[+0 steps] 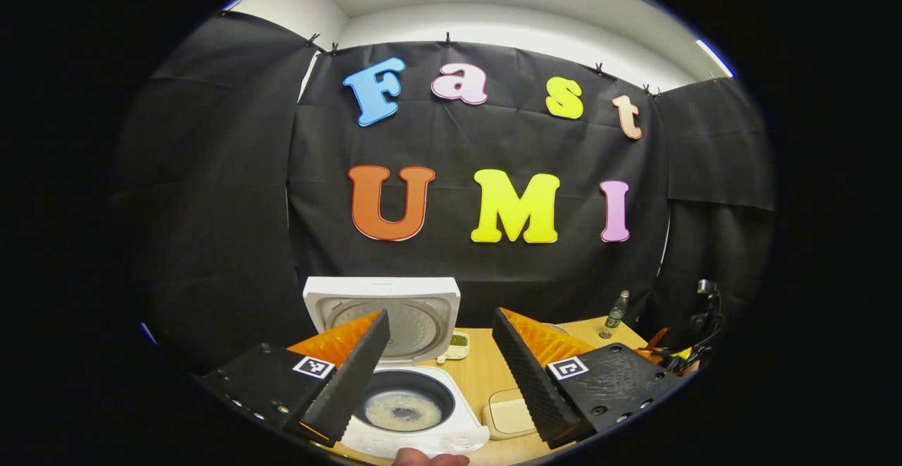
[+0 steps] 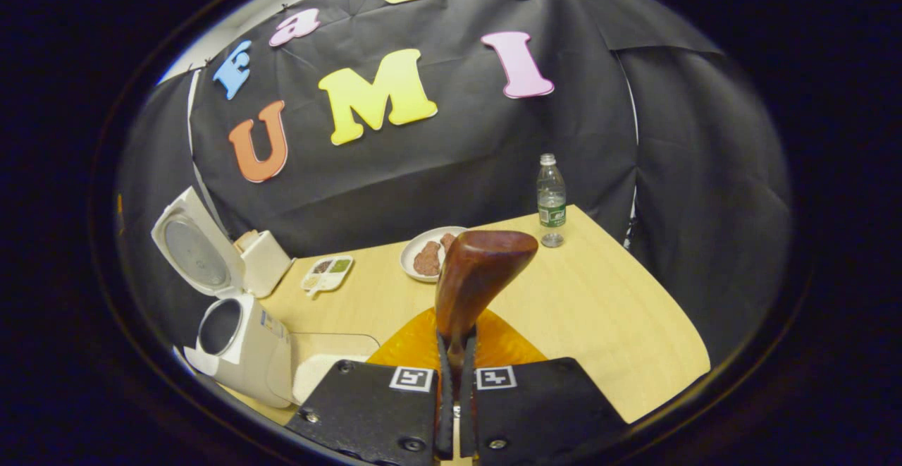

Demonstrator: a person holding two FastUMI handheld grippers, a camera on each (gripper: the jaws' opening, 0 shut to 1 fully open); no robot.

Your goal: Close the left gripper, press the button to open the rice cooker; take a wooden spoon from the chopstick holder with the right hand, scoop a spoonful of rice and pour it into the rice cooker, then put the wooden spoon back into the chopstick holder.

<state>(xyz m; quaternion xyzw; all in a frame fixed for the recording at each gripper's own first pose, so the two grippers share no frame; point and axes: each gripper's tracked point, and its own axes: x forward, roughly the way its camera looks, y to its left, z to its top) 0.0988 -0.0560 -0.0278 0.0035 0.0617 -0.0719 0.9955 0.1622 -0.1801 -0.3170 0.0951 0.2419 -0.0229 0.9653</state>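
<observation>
The white rice cooker [image 1: 451, 438] stands with its lid [image 1: 384, 311] up, and pale rice lies in the dark inner pot [image 1: 403, 409]. My left gripper [image 1: 440, 318] hovers above it, open, its fingers wide apart with nothing between them. In the right gripper view my right gripper [image 2: 456, 345] is shut on the handle of a brown wooden spoon [image 2: 479, 268], whose bowl points up and away over the table. The open rice cooker [image 2: 243, 342] sits far to its left, with a clear container of rice [image 2: 320, 371] beside it.
On the wooden table [image 2: 606, 311] are a plate of brown food [image 2: 430, 254], a small divided sauce dish [image 2: 328, 273] and a plastic bottle [image 2: 551, 201]. Utensil handles [image 1: 666, 350] stick up at the table's right edge. A hand [image 1: 430, 459] shows below the cooker.
</observation>
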